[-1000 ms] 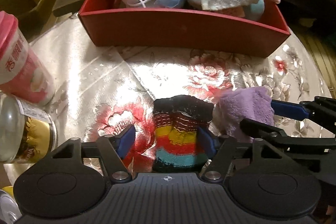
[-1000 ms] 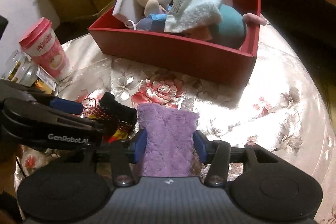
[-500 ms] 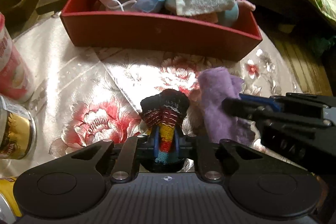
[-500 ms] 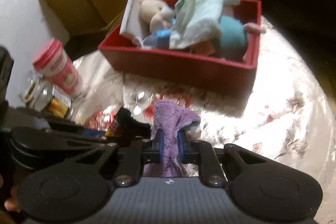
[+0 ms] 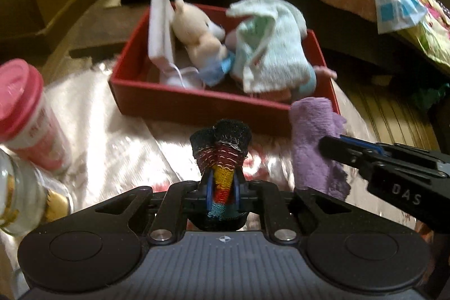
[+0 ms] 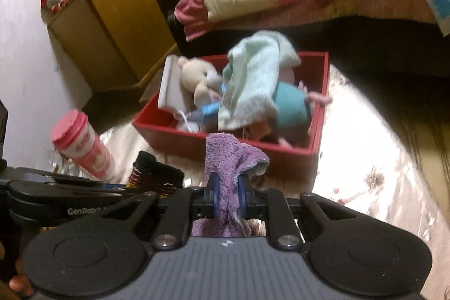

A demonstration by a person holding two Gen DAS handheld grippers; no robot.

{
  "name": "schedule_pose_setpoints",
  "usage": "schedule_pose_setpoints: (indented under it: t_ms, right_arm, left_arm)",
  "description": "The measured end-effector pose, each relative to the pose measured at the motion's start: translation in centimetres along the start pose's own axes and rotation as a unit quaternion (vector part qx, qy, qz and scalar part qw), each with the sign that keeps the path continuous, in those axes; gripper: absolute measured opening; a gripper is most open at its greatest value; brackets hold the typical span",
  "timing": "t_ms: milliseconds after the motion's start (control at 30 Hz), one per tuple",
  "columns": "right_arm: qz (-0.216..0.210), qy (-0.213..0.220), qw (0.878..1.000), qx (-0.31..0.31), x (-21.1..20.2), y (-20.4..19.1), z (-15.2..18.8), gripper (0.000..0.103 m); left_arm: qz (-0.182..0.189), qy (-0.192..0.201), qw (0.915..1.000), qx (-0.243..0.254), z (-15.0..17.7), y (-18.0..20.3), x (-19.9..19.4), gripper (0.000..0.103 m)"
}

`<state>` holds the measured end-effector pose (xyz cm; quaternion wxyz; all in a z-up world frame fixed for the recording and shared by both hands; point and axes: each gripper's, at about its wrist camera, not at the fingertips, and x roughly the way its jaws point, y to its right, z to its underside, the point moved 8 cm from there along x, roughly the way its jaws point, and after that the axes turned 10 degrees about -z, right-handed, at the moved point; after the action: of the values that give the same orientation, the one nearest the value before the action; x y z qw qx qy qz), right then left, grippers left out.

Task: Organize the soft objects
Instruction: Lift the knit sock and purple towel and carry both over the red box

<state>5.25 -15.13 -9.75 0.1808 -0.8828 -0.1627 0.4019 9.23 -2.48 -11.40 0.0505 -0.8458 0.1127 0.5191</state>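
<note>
Partly done, by the look of it. Already in the red box [image 5: 197, 106], upper centre of frame: one beige teddy [image 5: 197, 30], one mint towel [image 5: 270, 47] draped over one teal plush [image 6: 292, 106], one white pouch [image 5: 160, 27]. Still outside: two pieces, both clamped. Left gripper [image 5: 222, 187] fingers pinched on the striped sock [image 5: 222, 153], lower centre; right gripper [image 6: 227, 196] fingers pinched on the purple cloth [image 6: 225, 159], lifted off the bench [image 5: 118, 148]. Left to do: drop both in. One pink-lidded cup [image 5: 25, 114], one jar [image 5: 22, 198] at left.

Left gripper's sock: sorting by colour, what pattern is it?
Rainbow stripes with a black cuff; clearest in the left wrist view.
</note>
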Motion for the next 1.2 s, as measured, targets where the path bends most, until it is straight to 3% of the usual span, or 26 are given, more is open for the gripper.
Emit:
schedule_pose_setpoints:
  t_ms: [600,1200]
  right_arm:
    - [0.008,0.089,0.995,-0.046,-2.3,-2.0,-5.0,0.000]
    - [0.003,0.122,0.991,-0.058,-2.9,-2.4,-7.1,0.000]
  left_arm:
    - [-0.054,0.121,0.9912,0.000,-5.2,0.2,-3.8,0.011]
    - [-0.084,0.178,0.9805,0.002,-7.9,0.4,-5.4,0.011]
